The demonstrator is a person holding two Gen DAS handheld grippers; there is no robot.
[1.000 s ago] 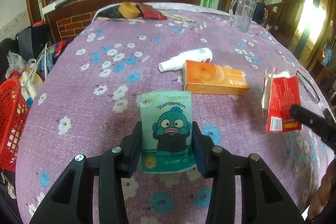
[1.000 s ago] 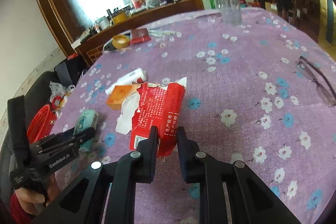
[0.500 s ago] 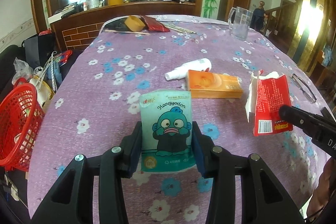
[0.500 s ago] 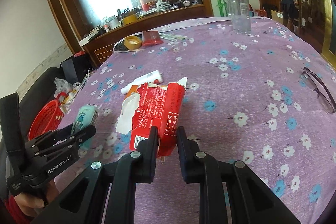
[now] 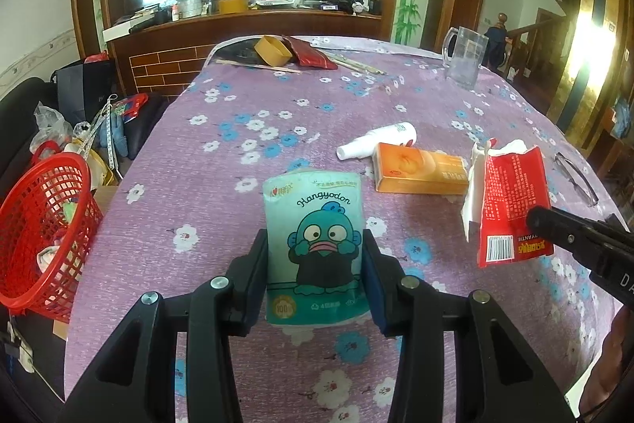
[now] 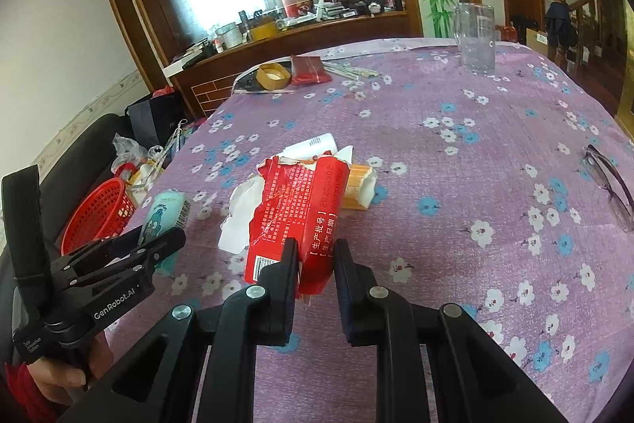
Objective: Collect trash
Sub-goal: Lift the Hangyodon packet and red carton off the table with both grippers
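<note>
Left gripper (image 5: 315, 260) is clenched on the teal tissue pack (image 5: 315, 224), holding it upright above the bench (image 5: 222, 161), while the right gripper (image 6: 315, 266) is grasping a torn red carton (image 6: 301, 213) by its lower edge, white paper trailing from its ripped top. Both pieces of trash hang clear of the purple flowered cloth, so the step in hand looks like the carry toward disposal. The red basket (image 5: 43, 224) stands off the bench's left edge, just beside and below the teal pack, with some scraps already inside. Next, each load likely needs swinging left over the basket's rim before the jaws part; the teal pack is the nearer one. Beyond the basket's side of the bench, an orange box (image 5: 420, 173) and a white bottle (image 5: 376, 143) lie touching, not yet collected. Farthest back stand a clear pitcher (image 5: 463, 58) and a tape roll (image 5: 271, 52).
</note>
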